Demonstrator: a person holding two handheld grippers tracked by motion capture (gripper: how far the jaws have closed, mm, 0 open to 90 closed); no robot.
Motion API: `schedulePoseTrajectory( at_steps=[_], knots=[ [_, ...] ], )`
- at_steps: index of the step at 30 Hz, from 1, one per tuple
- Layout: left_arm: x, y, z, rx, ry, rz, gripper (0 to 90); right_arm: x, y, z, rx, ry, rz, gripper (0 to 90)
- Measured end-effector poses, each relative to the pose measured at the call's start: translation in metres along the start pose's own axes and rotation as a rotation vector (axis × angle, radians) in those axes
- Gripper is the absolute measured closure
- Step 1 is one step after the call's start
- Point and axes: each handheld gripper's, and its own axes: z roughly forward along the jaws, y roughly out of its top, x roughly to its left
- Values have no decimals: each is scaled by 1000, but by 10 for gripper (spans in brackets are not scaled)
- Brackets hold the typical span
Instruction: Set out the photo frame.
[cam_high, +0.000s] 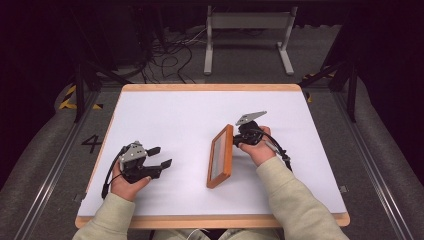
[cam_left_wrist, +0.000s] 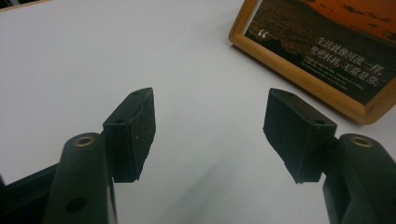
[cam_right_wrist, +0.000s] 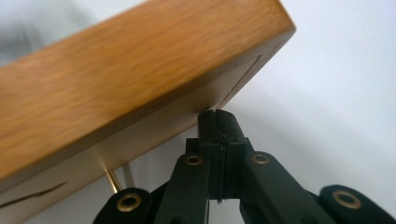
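Writing on picture: white lines of Chinese characters and a pale quotation mark over a dark orange sunset print, seen in the left gripper view; too small to read word by word.
Floor mark: a dark "4" (cam_high: 92, 143) on the grey floor at 9 o'clock from the table.
Picture frame (cam_high: 220, 156): wooden, tilted up on its long edge near the table's middle, printed face turned toward 9 o'clock; lower corner at 1 o'clock in the left gripper view (cam_left_wrist: 327, 60).
Right gripper (cam_high: 243, 134): at 3 o'clock of the frame, jaws clenched together with tips against the frame's pale back (cam_right_wrist: 140, 135), just under its top edge; nothing seen between the pads.
Left gripper (cam_high: 159, 156): at 8 o'clock on the table, jaws released and spread wide, only bare tabletop between them, well apart from the frame.
Table (cam_high: 165, 110): white top with a wooden rim; broad free surface from 10 to 2 o'clock, narrower strip along the near edge at 6.
Beyond far edge: cables on the floor at 11 o'clock, white stand (cam_high: 248, 37) at 12.
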Motion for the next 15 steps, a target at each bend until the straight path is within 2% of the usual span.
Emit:
schedulePoseTrajectory(
  at_steps=[6,11,12,15],
  knots=[
    [1,1,2,4,-6,3,347,3,6,3,-22,32,-24,900],
    [0,2,4,3,-14,6,347,5,6,6,-17,54,-42,900],
    [0,2,4,3,-14,8,347,5,6,5,-12,49,-50,900],
    [0,3,5,5,-13,5,347,8,6,-1,27,-6,-74,890]
  ],
)
